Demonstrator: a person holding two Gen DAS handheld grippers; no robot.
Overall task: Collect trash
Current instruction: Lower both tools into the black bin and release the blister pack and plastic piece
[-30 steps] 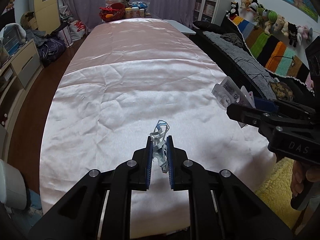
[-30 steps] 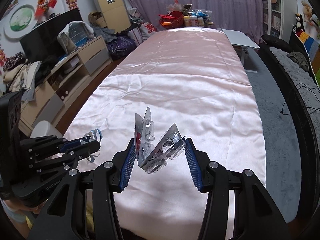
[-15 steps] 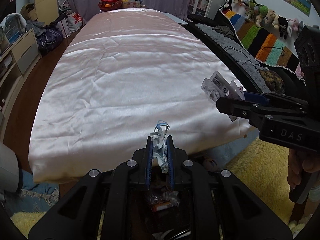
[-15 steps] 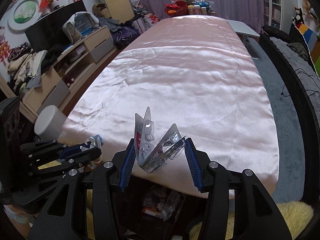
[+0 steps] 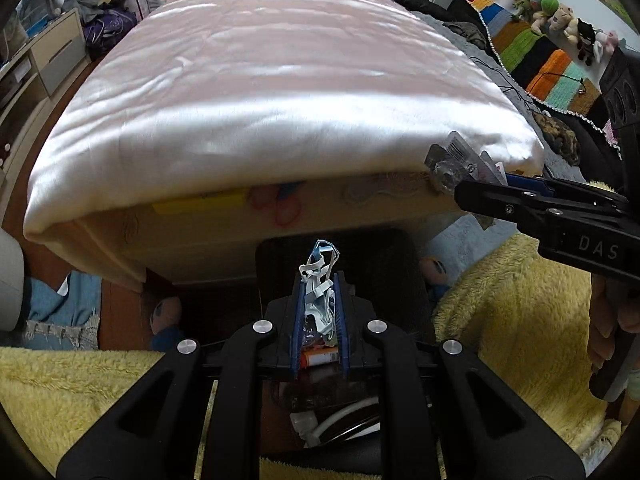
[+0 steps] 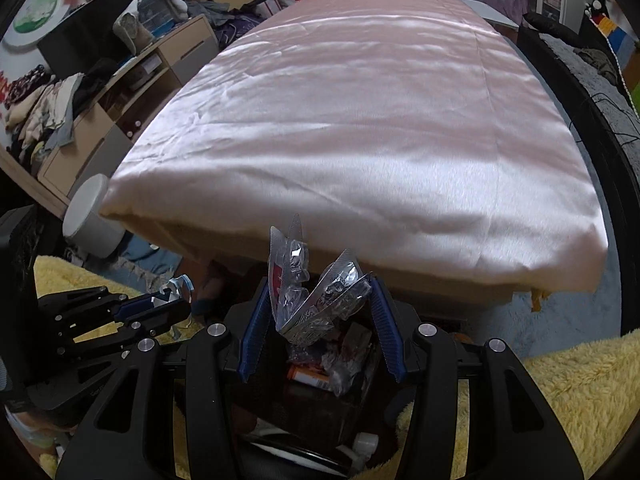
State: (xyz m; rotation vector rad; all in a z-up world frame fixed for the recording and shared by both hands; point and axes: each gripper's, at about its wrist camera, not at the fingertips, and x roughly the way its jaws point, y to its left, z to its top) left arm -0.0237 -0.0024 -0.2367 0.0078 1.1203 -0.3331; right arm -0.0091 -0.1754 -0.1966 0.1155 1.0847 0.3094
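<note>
My left gripper point(image 5: 319, 280) is shut on a crumpled white and blue scrap point(image 5: 319, 276). It hangs over a black trash bin point(image 5: 384, 256) at the foot of the table. My right gripper point(image 6: 318, 298) is shut on folded silver blister packs point(image 6: 308, 292), also above the bin point(image 6: 304, 404), which holds wrappers and an orange tube point(image 6: 310, 376). The right gripper shows at the right of the left wrist view point(image 5: 472, 188) with the blister packs point(image 5: 456, 160). The left gripper shows at the left of the right wrist view point(image 6: 176, 304).
A long table under a pink satin cloth point(image 5: 280, 92) stretches ahead. A yellow fluffy rug point(image 5: 516, 320) lies around the bin. A white cylinder point(image 6: 90, 216) and a blue cloth stand left. A sofa with a striped blanket point(image 5: 540, 60) lies right.
Both grippers have pulled back off the table and dropped down past its front edge. They now hang over the trash bin, each holding its piece of trash.
</note>
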